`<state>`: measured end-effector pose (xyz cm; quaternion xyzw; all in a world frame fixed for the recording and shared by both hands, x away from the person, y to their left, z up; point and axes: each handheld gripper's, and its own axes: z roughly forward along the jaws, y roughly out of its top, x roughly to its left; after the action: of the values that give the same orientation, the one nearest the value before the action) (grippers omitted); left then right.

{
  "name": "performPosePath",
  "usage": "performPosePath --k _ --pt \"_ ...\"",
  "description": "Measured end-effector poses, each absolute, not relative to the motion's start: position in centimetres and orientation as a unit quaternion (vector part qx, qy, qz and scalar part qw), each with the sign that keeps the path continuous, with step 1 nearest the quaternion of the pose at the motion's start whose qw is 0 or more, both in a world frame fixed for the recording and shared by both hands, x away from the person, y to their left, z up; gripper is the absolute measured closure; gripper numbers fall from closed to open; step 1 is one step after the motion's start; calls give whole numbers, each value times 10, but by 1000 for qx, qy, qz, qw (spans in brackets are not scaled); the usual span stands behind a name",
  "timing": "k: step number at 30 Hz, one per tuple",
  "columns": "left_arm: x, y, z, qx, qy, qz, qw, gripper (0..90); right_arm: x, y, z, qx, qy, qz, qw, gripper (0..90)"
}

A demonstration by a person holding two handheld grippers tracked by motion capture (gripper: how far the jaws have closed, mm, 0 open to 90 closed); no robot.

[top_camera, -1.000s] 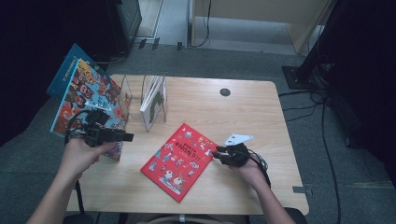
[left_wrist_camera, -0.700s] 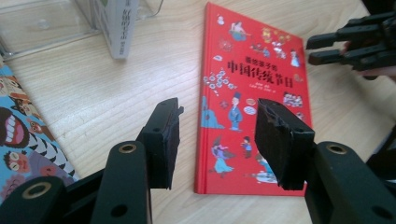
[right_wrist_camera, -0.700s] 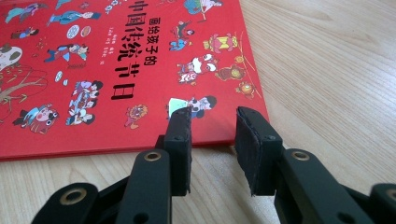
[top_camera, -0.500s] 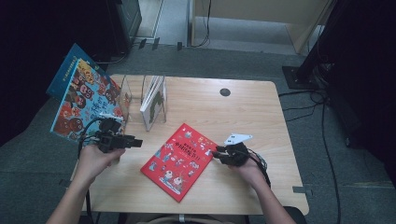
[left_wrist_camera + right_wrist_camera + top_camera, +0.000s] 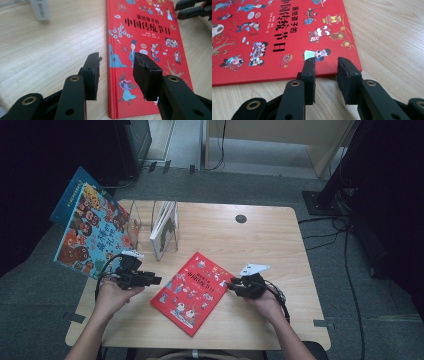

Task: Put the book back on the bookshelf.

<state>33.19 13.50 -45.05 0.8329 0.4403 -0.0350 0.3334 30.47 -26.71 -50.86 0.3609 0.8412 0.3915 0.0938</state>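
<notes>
A red picture book (image 5: 194,291) lies flat on the wooden table (image 5: 260,240), turned at an angle. My left gripper (image 5: 156,280) is low over the table at the book's left side. In the left gripper view its jaws (image 5: 116,73) stand apart and have just been closing. The book's spine (image 5: 108,75) runs beyond the gap, and the pads press on nothing. My right gripper (image 5: 232,283) rests at the book's right edge. In the right gripper view its jaws (image 5: 325,72) are apart, just short of the red cover (image 5: 274,37), with bare wood between them.
A clear book stand (image 5: 150,222) at the back left holds an upright book (image 5: 165,227). A large colourful book (image 5: 92,232) and a blue one (image 5: 70,195) lean past the table's left edge. A dark hole (image 5: 241,218) sits at the back. Cables (image 5: 320,235) trail at right.
My left hand has come down and to the right, away from the colourful book and towards the red book's left side. Its jaws are narrower. The right hand has stayed put.
</notes>
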Motion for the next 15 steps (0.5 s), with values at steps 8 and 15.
performPosePath --k 8,15 --pt "333 134 -467 825 465 -38 320 649 305 -267 -508 364 840 390 96 699" --pt "333 133 -476 827 463 -31 318 745 304 -266 -509 366 840 389 94 714"
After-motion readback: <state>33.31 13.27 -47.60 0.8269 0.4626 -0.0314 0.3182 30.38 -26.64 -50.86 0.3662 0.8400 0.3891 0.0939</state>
